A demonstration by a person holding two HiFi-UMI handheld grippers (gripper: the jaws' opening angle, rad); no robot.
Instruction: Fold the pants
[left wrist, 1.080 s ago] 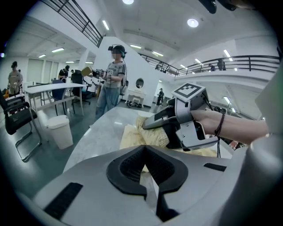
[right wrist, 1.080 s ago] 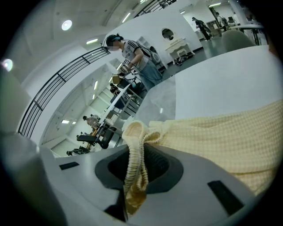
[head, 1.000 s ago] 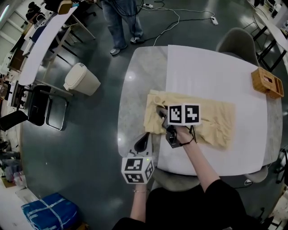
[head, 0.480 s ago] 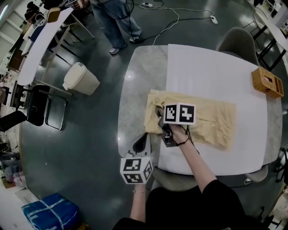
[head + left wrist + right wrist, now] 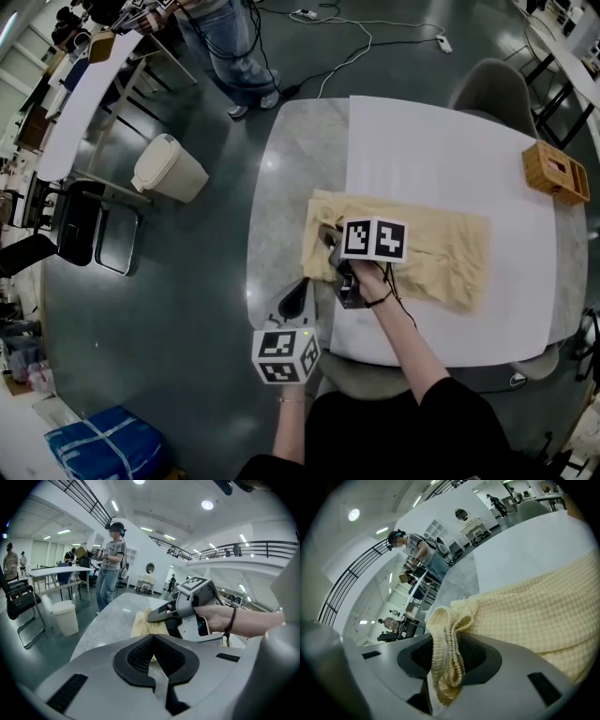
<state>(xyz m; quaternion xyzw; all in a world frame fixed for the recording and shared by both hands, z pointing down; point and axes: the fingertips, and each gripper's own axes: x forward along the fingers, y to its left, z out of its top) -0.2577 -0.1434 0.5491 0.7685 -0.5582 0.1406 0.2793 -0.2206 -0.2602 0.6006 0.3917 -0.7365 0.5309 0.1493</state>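
Note:
The pale yellow checked pants (image 5: 441, 248) lie flat across the white sheet (image 5: 441, 141) on the table. My right gripper (image 5: 329, 236) is at their left end, where the gathered waistband (image 5: 446, 644) stands bunched between its jaws. Those jaws are opening and the pads (image 5: 480, 654) stand a little off the cloth. My left gripper (image 5: 298, 298) hovers at the table's near left edge, short of the pants (image 5: 140, 623), shut with nothing in it. In the left gripper view the right gripper (image 5: 157, 616) shows just ahead over the fabric.
A wooden box (image 5: 557, 172) sits at the sheet's far right edge. A grey chair (image 5: 492, 89) stands behind the table (image 5: 291, 159). On the floor to the left are a white bin (image 5: 169, 167), a standing person (image 5: 234, 47) and trailing cables (image 5: 375, 33).
My right gripper has shifted slightly left with a small roll, and the pants beside it now lie a little flatter. The left gripper has stayed put.

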